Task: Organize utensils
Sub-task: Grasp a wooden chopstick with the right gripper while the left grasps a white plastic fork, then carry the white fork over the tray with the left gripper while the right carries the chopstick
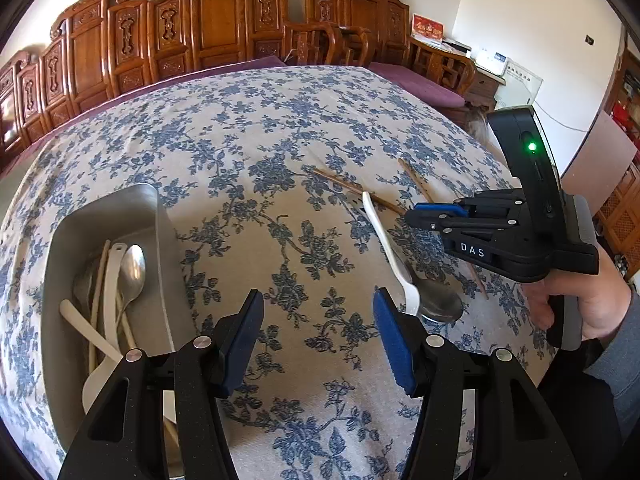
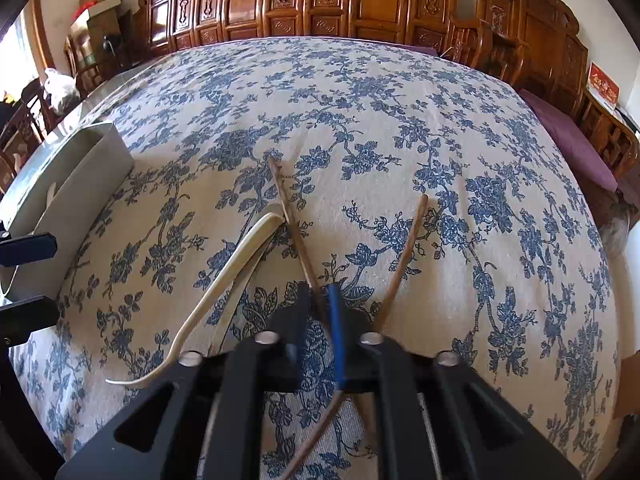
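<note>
Left tongs (image 1: 318, 334) spread, hovering over the floral counter (image 1: 280, 128) beside the tray (image 1: 160, 216), which holds spoons (image 1: 134, 270) and chopsticks. Right tongs (image 2: 322, 312) pressed together, pinching a brown chopstick (image 2: 294, 232). A second chopstick (image 2: 408, 248) lies just beside it; a white spoon (image 2: 236, 256) and a metal spoon (image 1: 436, 300) rest left of them.
</note>
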`<control>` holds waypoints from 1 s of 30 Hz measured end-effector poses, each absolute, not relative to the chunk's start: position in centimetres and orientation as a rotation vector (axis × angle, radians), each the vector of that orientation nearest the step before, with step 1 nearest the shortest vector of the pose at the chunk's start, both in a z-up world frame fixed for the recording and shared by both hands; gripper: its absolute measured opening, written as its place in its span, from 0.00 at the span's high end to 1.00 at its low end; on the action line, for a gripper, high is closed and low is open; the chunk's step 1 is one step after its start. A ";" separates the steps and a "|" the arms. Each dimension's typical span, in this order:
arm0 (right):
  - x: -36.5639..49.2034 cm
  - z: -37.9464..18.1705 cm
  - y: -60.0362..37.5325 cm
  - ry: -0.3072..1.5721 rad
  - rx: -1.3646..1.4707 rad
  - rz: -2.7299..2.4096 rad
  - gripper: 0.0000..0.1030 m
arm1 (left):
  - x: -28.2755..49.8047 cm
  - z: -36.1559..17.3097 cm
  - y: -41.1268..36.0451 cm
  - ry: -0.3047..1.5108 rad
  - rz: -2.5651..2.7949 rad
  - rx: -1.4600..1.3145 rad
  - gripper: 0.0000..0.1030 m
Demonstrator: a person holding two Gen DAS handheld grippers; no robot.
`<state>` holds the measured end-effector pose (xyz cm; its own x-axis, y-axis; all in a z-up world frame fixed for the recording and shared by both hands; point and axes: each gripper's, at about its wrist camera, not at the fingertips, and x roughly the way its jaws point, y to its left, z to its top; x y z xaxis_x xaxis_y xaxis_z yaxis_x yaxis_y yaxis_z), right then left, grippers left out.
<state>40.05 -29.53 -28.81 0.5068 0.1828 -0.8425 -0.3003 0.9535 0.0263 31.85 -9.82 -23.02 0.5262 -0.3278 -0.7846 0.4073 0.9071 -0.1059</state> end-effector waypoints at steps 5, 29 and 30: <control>39.5 -28.8 -29.0 0.993 -0.158 0.319 0.94 | 31.7 -23.2 -11.1 0.911 -0.460 0.099 0.48; 38.7 -26.9 -31.8 0.921 0.023 0.311 0.94 | 31.0 -26.4 -15.4 0.969 -0.574 0.139 0.92; 38.7 -26.9 -31.7 0.922 0.019 0.311 0.94 | 31.0 -26.4 -15.4 0.968 -0.575 0.141 0.96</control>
<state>38.73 -31.66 -26.88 0.5627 0.2726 -0.7804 -0.2562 0.9551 0.1488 30.95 -15.38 -26.41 0.4314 -0.3980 -0.8096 0.5209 0.8426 -0.1367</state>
